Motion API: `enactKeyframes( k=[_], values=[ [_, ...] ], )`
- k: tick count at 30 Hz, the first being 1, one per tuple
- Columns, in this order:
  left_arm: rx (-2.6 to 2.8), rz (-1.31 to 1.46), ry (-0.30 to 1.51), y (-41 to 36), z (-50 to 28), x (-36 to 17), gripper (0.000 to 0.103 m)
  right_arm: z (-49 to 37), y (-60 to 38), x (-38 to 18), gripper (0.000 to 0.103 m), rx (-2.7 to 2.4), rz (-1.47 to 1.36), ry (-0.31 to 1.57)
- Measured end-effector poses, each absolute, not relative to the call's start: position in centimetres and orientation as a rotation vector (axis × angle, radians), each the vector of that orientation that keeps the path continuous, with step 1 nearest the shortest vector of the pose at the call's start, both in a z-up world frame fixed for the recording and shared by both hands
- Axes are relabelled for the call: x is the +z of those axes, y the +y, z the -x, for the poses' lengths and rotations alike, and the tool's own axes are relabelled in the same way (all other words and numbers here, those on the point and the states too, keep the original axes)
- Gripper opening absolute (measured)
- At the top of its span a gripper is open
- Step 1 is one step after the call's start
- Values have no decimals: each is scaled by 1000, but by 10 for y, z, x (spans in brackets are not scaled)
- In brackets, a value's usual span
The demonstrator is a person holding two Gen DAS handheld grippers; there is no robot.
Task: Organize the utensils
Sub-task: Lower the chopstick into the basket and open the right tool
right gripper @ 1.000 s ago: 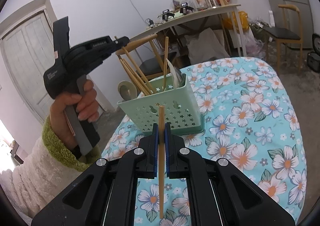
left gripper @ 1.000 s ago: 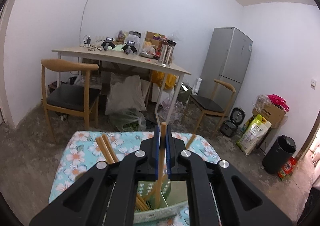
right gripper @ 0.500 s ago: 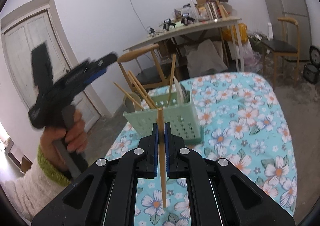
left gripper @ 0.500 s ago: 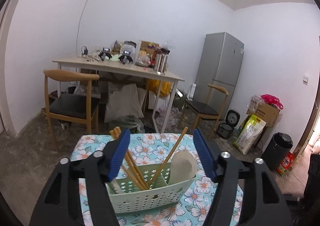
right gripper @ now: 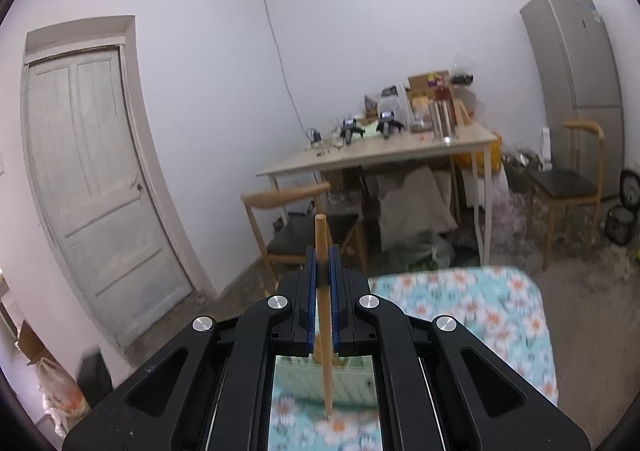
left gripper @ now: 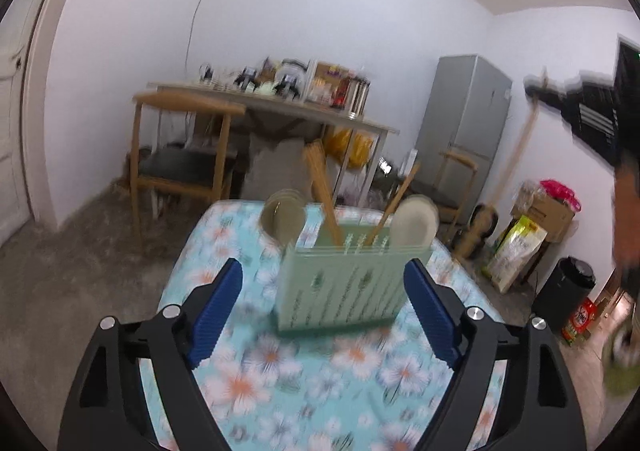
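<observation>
Round wooden chopstick (right gripper: pixel 323 315) pinched by right fingers (right gripper: pixel 311 315); left fingers (left gripper: pixel 216 303) opening, nothing between

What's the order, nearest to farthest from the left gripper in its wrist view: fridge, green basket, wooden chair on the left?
1. Green basket: just ahead of the opening, empty left gripper.
2. Wooden chair: left, past the flowered table's far edge.
3. Fridge: right, against the back wall.
</observation>
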State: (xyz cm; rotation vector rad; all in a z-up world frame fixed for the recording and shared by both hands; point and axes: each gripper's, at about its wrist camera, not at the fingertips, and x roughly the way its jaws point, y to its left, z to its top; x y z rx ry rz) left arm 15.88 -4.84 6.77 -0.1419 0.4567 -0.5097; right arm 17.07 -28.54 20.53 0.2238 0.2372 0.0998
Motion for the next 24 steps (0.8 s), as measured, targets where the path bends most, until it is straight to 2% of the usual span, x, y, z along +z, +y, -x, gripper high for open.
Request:
enactKeyframes(
  k=[8,22,23,24],
  values=[
    [-470,118,554,-32,-146,20,81,-233,-267,200,4,54,-150,243],
    [-504,75,533,-32,-135,8,81,-274,-233,137,4,-5,33,373],
    [-502,79,537,-31,-136,7,81,-274,-232,134,5,-12,48,380],
    [-501,80,540,-31,-136,7,81,-273,-231,131,12,-13,59,389]
  ],
)
